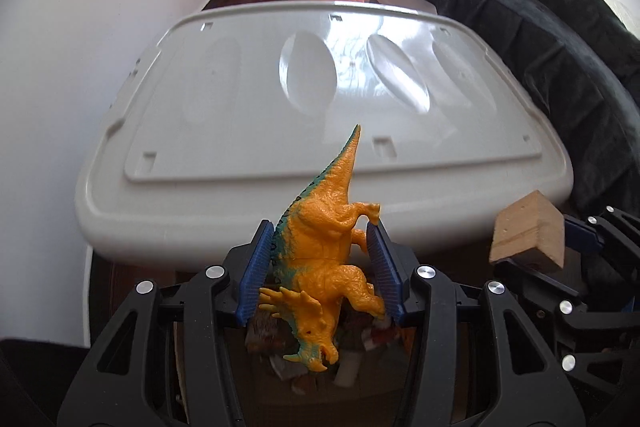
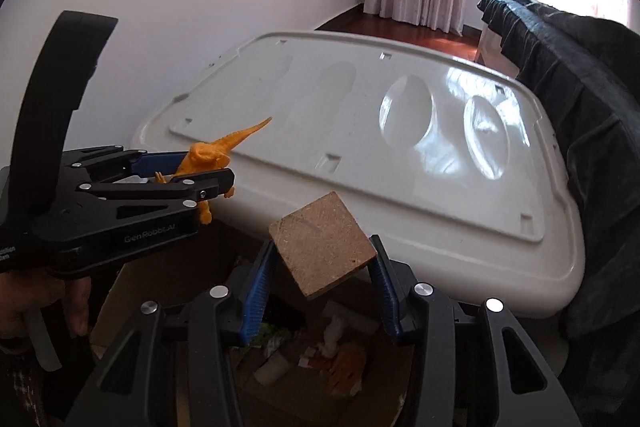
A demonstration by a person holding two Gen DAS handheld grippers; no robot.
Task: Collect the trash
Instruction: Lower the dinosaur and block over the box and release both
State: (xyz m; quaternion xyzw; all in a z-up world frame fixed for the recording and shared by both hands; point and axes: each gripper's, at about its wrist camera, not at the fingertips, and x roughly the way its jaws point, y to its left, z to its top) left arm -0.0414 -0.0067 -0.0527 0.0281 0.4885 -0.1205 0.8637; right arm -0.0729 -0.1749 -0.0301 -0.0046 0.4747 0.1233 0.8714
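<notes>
Right now the left gripper [image 1: 324,267] pinches the orange dinosaur toy [image 1: 320,255] by its belly: hard, light, bumpy plastic, best held mid-body. Beside it the right gripper [image 2: 322,281] clamps a wooden block [image 2: 324,243] corner-up, stiff and apt to pivot. Both hang over the open cardboard box [image 2: 120,307]; its litter is blurred. Beyond, the white bin lid [image 1: 240,107] hides its bin.

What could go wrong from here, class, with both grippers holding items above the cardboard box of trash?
1. The wooden block is pinched by its corners in the right gripper, so it might twist free early.
2. The toy dinosaur hangs head-down in the left gripper; its legs could snag a pad on release.
3. The cardboard box sits close under the white lid; a drop could miss.
</notes>
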